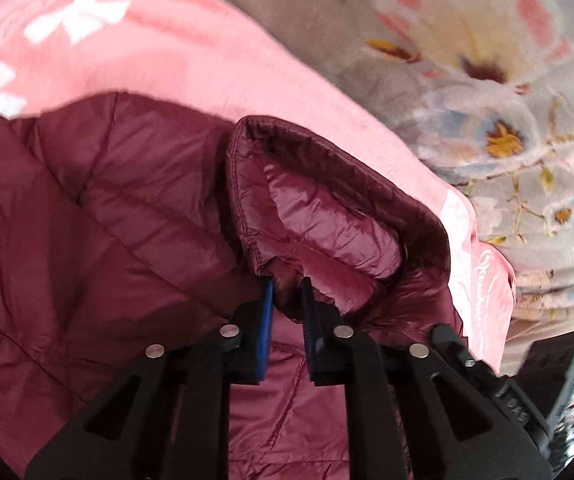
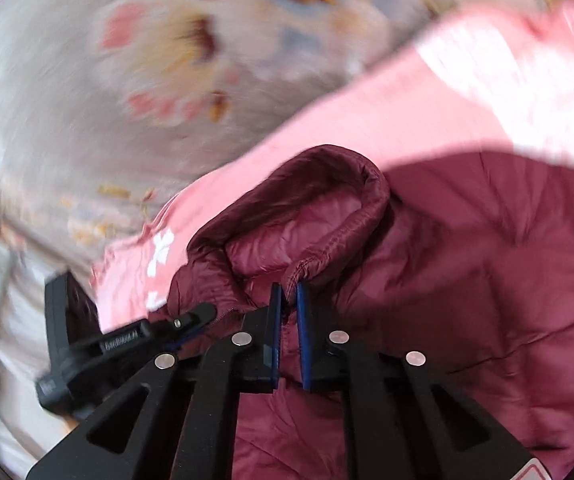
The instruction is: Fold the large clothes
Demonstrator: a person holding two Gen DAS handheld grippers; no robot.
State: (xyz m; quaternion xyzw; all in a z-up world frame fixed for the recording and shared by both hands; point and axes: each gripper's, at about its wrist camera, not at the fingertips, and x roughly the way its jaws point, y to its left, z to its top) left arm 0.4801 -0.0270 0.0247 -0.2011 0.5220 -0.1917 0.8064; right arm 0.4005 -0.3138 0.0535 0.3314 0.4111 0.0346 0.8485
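Two handheld grippers are pinching the hood of a maroon puffer jacket (image 1: 99,216) lying on a pink towel (image 1: 159,52) spread over a floral blanket (image 1: 467,92). The left gripper (image 1: 287,286) is clamping one side of the hood's rim (image 1: 327,160), the right gripper (image 2: 288,290) the other, likely so the hood can be folded evenly onto the jacket's body.
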